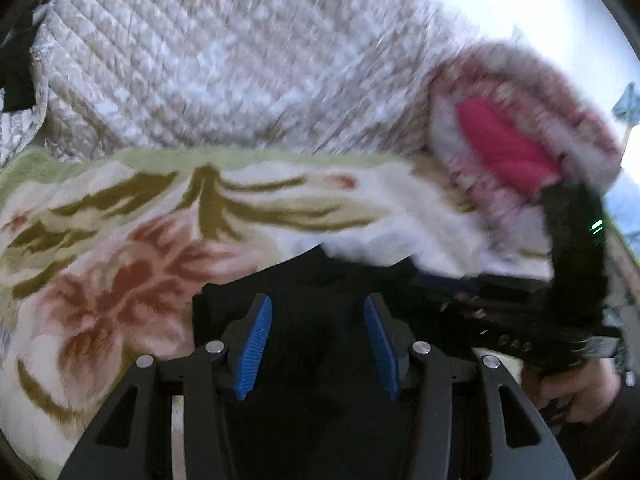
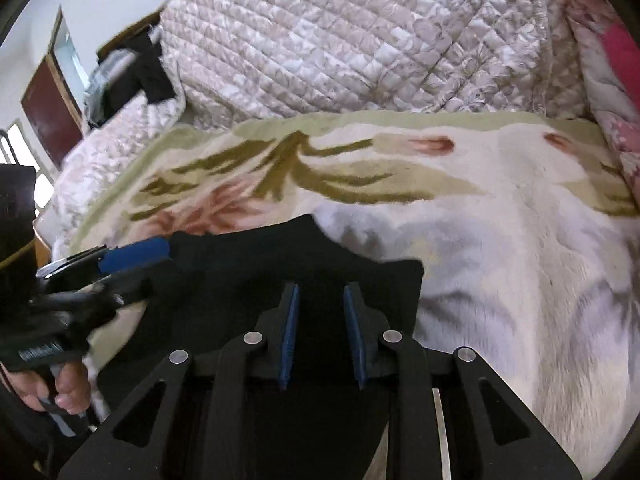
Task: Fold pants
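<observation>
Black pants [image 2: 320, 252] lie bunched on a floral blanket [image 2: 500, 240] on a bed. My right gripper [image 2: 321, 292] is over their near right part. Its blue pads [image 2: 290, 332] stand narrow, and black cloth fills the gap between them. My left gripper [image 1: 318, 308] hovers over the pants [image 1: 320, 276] with its pads [image 1: 256, 340] well apart and dark cloth below. In the right wrist view the left gripper [image 2: 132, 258] is at the pants' left edge, with a hand [image 2: 64, 388] on its handle. The left wrist view is blurred and shows the right gripper's body [image 1: 520, 332] to the right.
A quilted pale bedspread [image 2: 360, 40] is heaped behind the blanket. A pink and white padded cover [image 1: 512, 140] rises at the right. Dark clothing [image 2: 148, 72] lies at the far left of the bed, near a wooden door [image 2: 48, 108].
</observation>
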Available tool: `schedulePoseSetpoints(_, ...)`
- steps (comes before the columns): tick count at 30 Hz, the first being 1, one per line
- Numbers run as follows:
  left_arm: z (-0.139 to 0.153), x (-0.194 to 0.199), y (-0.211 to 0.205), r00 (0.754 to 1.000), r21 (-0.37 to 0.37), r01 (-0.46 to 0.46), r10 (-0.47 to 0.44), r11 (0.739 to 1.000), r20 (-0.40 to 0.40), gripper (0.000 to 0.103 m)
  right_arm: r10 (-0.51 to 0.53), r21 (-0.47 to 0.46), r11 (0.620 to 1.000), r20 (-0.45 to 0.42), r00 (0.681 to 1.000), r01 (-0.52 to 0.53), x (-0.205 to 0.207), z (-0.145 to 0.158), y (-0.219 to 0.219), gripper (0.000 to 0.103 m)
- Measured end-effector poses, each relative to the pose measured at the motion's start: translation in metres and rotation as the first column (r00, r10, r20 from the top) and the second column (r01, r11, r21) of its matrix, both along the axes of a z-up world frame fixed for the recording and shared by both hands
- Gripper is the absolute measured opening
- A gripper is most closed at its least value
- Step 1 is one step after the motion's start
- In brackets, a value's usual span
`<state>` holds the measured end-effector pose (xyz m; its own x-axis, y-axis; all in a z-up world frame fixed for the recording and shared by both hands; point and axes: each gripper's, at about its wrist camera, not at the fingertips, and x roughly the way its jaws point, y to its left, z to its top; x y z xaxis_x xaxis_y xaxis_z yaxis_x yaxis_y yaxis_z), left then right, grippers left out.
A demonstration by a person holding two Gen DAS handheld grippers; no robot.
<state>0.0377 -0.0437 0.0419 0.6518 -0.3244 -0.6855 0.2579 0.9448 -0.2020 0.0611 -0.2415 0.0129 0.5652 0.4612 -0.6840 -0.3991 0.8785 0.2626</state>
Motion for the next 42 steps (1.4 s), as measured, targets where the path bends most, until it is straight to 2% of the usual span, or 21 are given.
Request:
schedulePoseSetpoints(2,-0.019,0.01,0.005,0.999,0.016,-0.018,0.019,1.0,-0.042,0.051,-0.031,-0.016,0.999,-0.022,0.999,0.031,0.015,-0.015,-0.003,0.019)
schedulePoseSetpoints(5,-0.029,0.01,0.016,0.999,-0.002,-0.044,0.044,0.999,-0.029,0.051,-0.09,0.078,0.993,-0.035,0.995,0.093,0.026,-0.026,-0.022,0.01)
schedulePoseSetpoints(8,-0.03,0.007,0.019,0.999,-0.028,-0.041,0.041,0.999,-0.024,0.051,-0.094,0.088,0.991,-0.036,0.995,0.097,0.024,-0.024,-0.024,0.01)
schedulePoseSetpoints(13,-0.022,-0.002,0.023,0.998,-0.02,-0.056,0.056,0.998,-0.005,0.051,-0.124,0.063,0.99,-0.006,0.992,0.124,-0.002,-0.007,-0.026,0.02)
schedulePoseSetpoints(18,-0.008,-0.041,0.037,0.998,-0.045,-0.067,0.068,0.997,0.02,0.051,-0.111,0.058,0.993,0.071,0.991,0.107,-0.057,0.012,-0.027,0.036)
schedulePoseSetpoints(21,-0.004,-0.071,0.037,0.998,-0.048,-0.051,0.053,0.998,0.041,0.051,-0.098,0.048,0.994,0.091,0.991,0.094,-0.094,0.011,-0.022,0.037)
schedulePoseSetpoints(24,-0.004,-0.099,0.033,0.998,-0.048,-0.033,0.036,0.998,0.05,0.051,-0.072,-0.002,0.997,0.13,0.989,0.073,-0.125,0.007,-0.009,0.037)
schedulePoseSetpoints(26,-0.011,-0.112,0.029,0.998,-0.021,-0.027,0.028,0.999,0.048,0.051,-0.037,-0.056,0.997,0.153,0.988,0.046,-0.136,0.002,0.001,0.037)
schedulePoseSetpoints(29,-0.028,-0.115,0.031,0.999,-0.027,-0.04,0.04,0.999,-0.017,0.054,-0.012,-0.145,0.989,0.133,0.991,0.031,-0.136,-0.02,0.012,0.038)
schedulePoseSetpoints(32,-0.032,-0.112,0.033,0.999,-0.046,-0.049,0.048,0.998,-0.023,0.055,-0.001,-0.172,0.985,0.168,0.986,0.03,-0.136,-0.021,0.017,0.038)
schedulePoseSetpoints(38,-0.031,-0.113,0.033,0.998,-0.052,-0.058,0.057,0.997,-0.021,0.055,-0.011,-0.146,0.989,0.159,0.987,0.035,-0.139,-0.017,0.016,0.04)
schedulePoseSetpoints(42,-0.026,-0.112,0.034,0.998,-0.047,-0.063,0.062,0.997,-0.027,0.055,-0.036,-0.091,0.995,0.124,0.992,0.047,-0.136,-0.011,0.007,0.044)
